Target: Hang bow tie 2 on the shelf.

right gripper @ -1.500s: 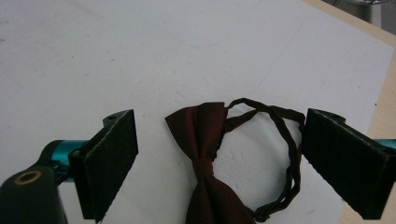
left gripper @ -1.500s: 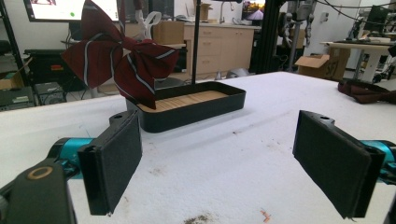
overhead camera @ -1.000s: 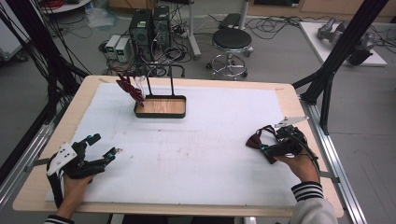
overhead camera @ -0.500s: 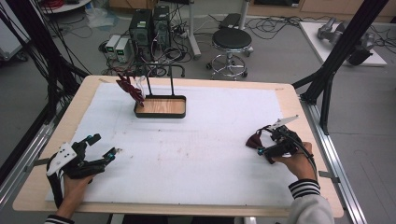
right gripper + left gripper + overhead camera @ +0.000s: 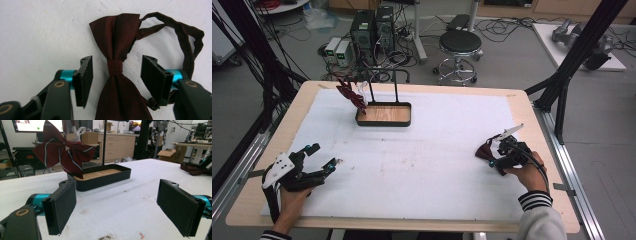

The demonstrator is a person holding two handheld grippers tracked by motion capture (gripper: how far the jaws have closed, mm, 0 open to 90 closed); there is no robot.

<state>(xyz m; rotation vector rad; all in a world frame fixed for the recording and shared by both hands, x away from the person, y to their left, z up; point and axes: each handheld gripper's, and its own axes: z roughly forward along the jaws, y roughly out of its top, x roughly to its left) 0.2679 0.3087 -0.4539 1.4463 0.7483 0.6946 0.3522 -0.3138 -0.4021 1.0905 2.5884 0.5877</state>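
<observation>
At the right of the high view, we see the right tongs [image 5: 493,156] have just been closing around a dark red bow tie [image 5: 117,75] lying on the white bench [image 5: 427,165] — its knot sits between the pads, untouched. At lower left, the left tongs [image 5: 324,159] rest released — nothing between them.

Black hand-held gripper [image 5: 116,80], teal fittings; black-and-white striped cuff [image 5: 534,199].

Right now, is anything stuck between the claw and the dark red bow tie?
No. The right claw straddles the plain bow tie at its knot, jaws just closing, pads not yet touching. Only white table lies between it and the rack holding a striped bow tie.
</observation>
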